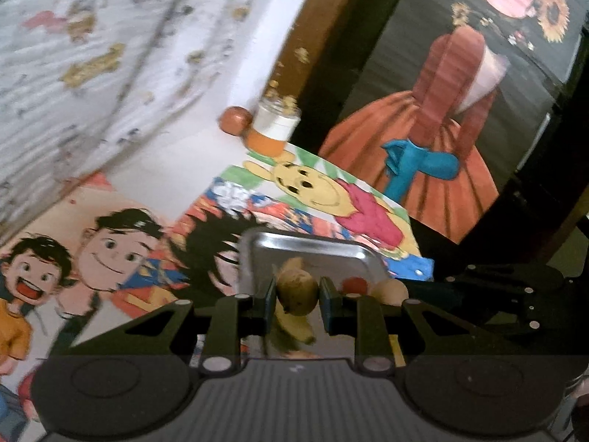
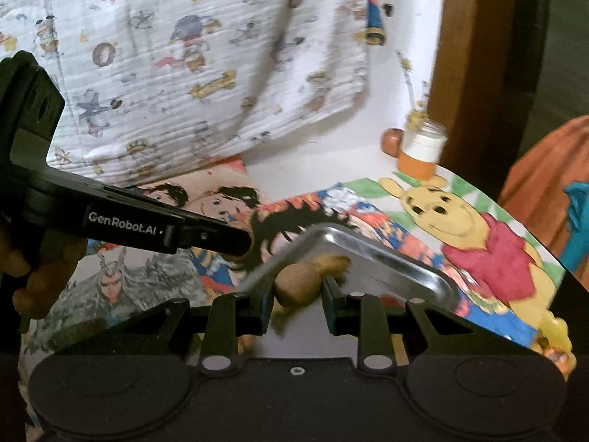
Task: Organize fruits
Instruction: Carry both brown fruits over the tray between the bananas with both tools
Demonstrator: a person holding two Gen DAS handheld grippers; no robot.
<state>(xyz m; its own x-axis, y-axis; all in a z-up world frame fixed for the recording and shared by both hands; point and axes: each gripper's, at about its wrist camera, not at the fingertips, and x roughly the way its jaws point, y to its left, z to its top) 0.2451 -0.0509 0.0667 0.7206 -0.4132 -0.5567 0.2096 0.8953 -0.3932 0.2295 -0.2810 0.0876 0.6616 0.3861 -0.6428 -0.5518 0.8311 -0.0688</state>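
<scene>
My left gripper [image 1: 297, 300] is shut on a brownish-yellow fruit [image 1: 297, 293], held just above a metal tray [image 1: 324, 248]. Under it in the tray lies a banana [image 1: 294, 326]. To the right sit a red fruit [image 1: 355, 285] and a tan round fruit [image 1: 390, 291]. My right gripper [image 2: 298, 293] is shut on a brown round fruit [image 2: 296, 285] over the same tray [image 2: 386, 258], with a yellowish fruit [image 2: 333, 263] behind it. The left gripper's body [image 2: 147, 221] shows at the left of the right wrist view.
The table is covered with cartoon drawings [image 1: 110, 258]. A jar with an orange base [image 1: 274, 127] and a brown ball [image 1: 235, 119] stand at the back by a white wall. A patterned cloth [image 2: 184, 55] hangs behind. A painting of an orange dress [image 1: 423, 147] stands at right.
</scene>
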